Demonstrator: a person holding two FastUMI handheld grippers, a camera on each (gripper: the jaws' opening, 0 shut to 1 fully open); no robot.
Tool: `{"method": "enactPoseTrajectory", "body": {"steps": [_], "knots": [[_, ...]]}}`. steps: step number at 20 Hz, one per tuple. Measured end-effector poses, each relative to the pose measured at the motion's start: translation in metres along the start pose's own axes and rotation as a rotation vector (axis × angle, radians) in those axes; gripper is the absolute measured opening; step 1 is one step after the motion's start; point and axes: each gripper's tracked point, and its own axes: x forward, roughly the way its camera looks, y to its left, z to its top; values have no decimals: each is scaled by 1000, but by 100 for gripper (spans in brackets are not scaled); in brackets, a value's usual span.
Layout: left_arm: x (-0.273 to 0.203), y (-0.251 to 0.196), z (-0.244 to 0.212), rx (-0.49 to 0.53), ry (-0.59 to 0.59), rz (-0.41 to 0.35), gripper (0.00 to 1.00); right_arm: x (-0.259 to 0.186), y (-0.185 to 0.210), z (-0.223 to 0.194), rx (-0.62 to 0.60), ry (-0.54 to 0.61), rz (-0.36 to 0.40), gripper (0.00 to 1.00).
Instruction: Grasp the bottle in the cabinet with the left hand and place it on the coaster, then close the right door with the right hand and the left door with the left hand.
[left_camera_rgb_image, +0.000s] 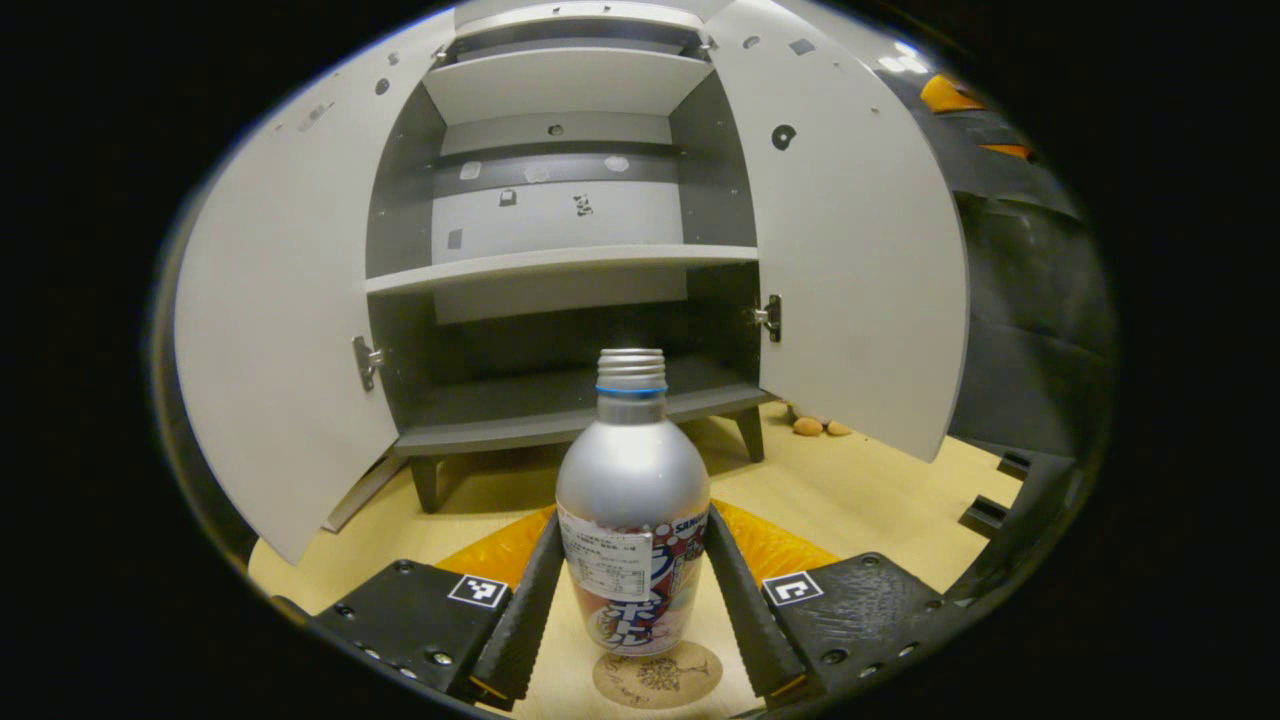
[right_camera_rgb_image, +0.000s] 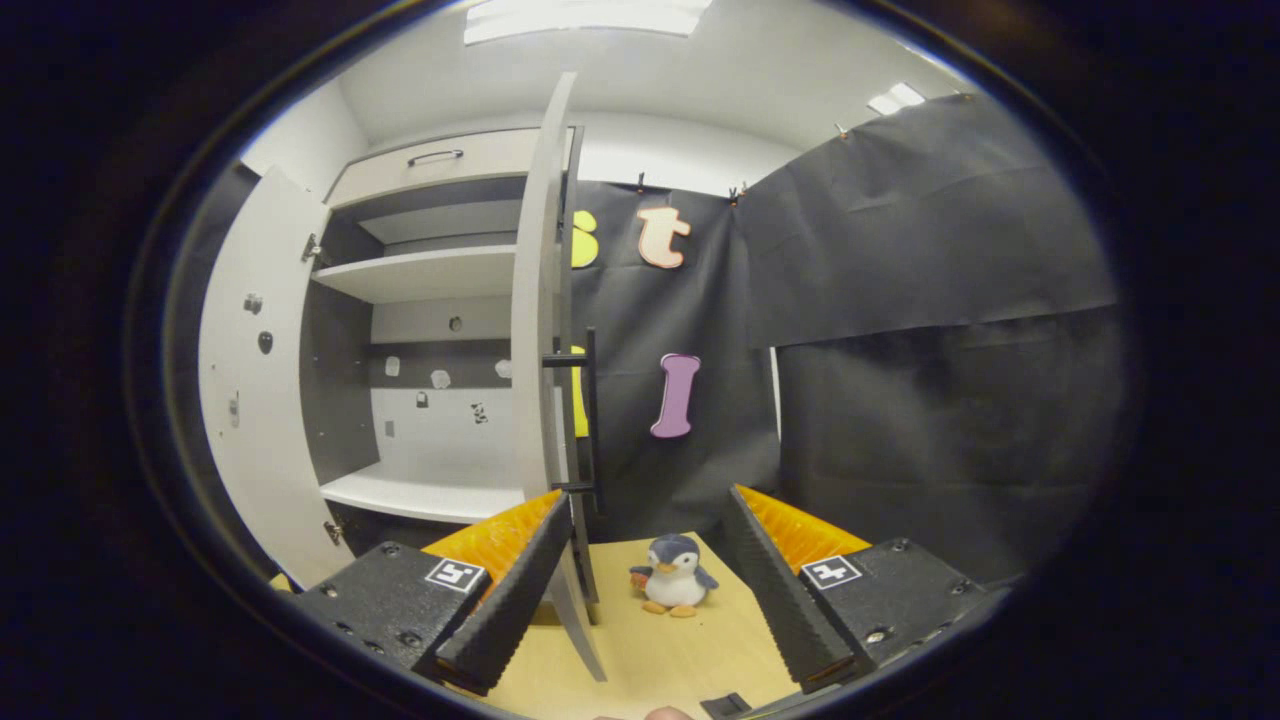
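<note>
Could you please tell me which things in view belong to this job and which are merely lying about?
Belonging to the job:
- bottle, between the left tongs
- coaster beneath it
- cabinet with open left door and right door
- right tongs, open

Lying about:
- toy penguin on the table

Left gripper (left_camera_rgb_image: 632, 610), fingers close against what stands between them; right gripper (right_camera_rgb_image: 640, 590), fingers spread wide.

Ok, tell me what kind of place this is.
Likely a staged recording booth, not a home: black cloth walls it in, and a cabinet stands doors open on a tabletop, a penguin toy beside it.
</note>
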Motion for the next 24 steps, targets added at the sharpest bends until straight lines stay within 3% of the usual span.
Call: {"method": "enactPoseTrajectory", "body": {"steps": [2, 3, 11, 12, 14, 17, 18, 19, 24], "knots": [[-2, -4, -10, 9, 9, -5, 73, -1, -1, -2, -1, 8, -22, 98], [-2, -5, -15, 15, 12, -7, 78, -2, -3, -4, -4, 14, -32, 99], [-5, -3, -47, -23, 75, -11, 78, 0, -3, -7, -4, 36, -54, 100], [-8, -4, -48, -24, 76, -15, 82, 1, -3, -8, -4, 39, -54, 99], [-9, -5, -50, -41, 93, -19, 77, 4, -1, -8, -18, 40, -43, 99], [-13, -4, -52, -42, 108, -16, 84, 10, -8, 3, -51, 14, -44, 100], [-16, -4, -53, -42, 116, -12, 80, 11, -9, 7, -56, 2, -40, 100], [-22, -4, -55, -40, 123, -8, 84, 13, -10, 10, -62, -8, -38, 100], [-31, -3, -46, -44, 128, 7, 81, 23, -20, 27, -63, -62, -24, 99]]}}
